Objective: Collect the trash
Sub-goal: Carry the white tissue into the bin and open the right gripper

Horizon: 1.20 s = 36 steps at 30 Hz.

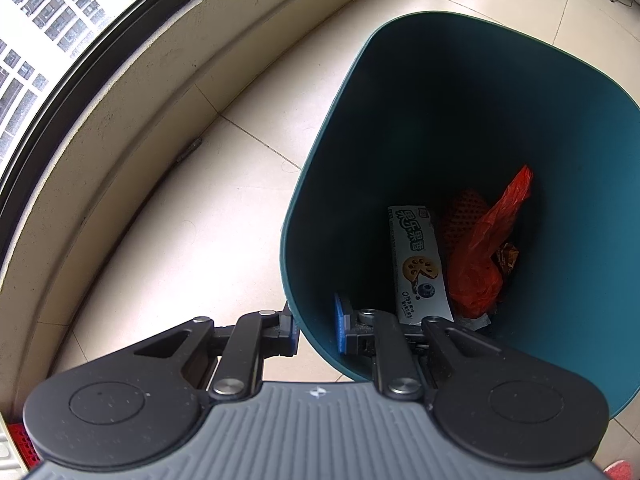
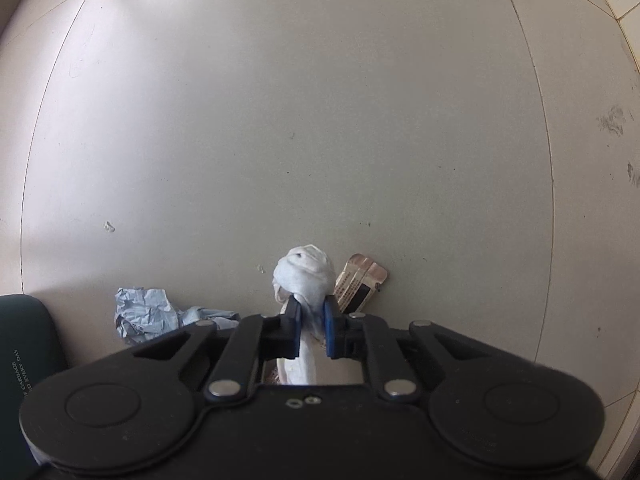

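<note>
My left gripper (image 1: pixel 318 330) is shut on the near rim of a dark teal trash bin (image 1: pixel 340 168), one finger outside and one inside the wall. Inside the bin lie a white biscuit wrapper (image 1: pixel 420 264), an orange plastic bag (image 1: pixel 486 252) and a small brown wrapper (image 1: pixel 508 258). My right gripper (image 2: pixel 310 326) is shut on a twisted white tissue wad (image 2: pixel 306 274) over the floor. A crumpled blue paper (image 2: pixel 146 314) lies to its left and a tan foil packet (image 2: pixel 358 284) to its right, both on the floor.
A curved beige window ledge (image 1: pixel 132 92) and a dark window frame (image 1: pixel 80 68) run along the left of the bin. The bin's side (image 2: pixel 24 356) shows at the left edge of the right wrist view. The floor is pale tile (image 2: pixel 300 100).
</note>
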{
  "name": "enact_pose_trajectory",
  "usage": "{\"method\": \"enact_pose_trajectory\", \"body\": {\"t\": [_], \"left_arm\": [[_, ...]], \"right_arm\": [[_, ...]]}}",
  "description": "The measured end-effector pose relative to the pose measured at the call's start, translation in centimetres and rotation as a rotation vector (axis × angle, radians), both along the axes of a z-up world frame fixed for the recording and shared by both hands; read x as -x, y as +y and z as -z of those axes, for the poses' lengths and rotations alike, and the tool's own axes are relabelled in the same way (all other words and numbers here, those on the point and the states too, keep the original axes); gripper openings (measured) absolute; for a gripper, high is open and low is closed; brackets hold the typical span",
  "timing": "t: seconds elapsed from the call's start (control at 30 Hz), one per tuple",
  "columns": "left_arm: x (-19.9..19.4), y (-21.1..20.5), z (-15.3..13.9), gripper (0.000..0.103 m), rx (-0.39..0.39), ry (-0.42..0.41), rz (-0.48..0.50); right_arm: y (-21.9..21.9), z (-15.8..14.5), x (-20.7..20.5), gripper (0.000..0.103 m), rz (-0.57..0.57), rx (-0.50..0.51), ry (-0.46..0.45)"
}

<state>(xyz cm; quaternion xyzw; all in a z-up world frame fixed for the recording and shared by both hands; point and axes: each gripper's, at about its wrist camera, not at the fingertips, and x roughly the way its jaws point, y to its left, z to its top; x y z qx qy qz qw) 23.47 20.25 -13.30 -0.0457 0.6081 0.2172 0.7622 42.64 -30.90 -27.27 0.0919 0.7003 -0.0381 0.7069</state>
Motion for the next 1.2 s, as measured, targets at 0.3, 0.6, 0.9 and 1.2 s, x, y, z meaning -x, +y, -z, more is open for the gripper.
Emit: {"method": "enact_pose_trajectory", "body": {"t": [0.3, 0.6, 0.9, 1.2], "left_arm": [[0.3, 1.1, -0.3, 0.016, 0.03, -0.008, -0.019], [0.2, 1.1, -0.6, 0.016, 0.033, -0.014, -0.014], [0.4, 1.5, -1.5, 0.016, 0.04, -0.03, -0.019], [0.9, 1.7, -2.0, 0.016, 0.054, -0.048, -0.019]], "right_arm": [[4.8, -10.9, -0.7, 0.01, -0.228, -0.001, -0.131], [13.5, -24.7, 1.8, 0.01, -0.458, -0.279, -0.316], [25.2, -31.5, 4.3, 0.01, -0.694, -0.448, -0.425], [32.9, -29.1, 4.4, 0.01, -0.801, -0.37, -0.402]]}}
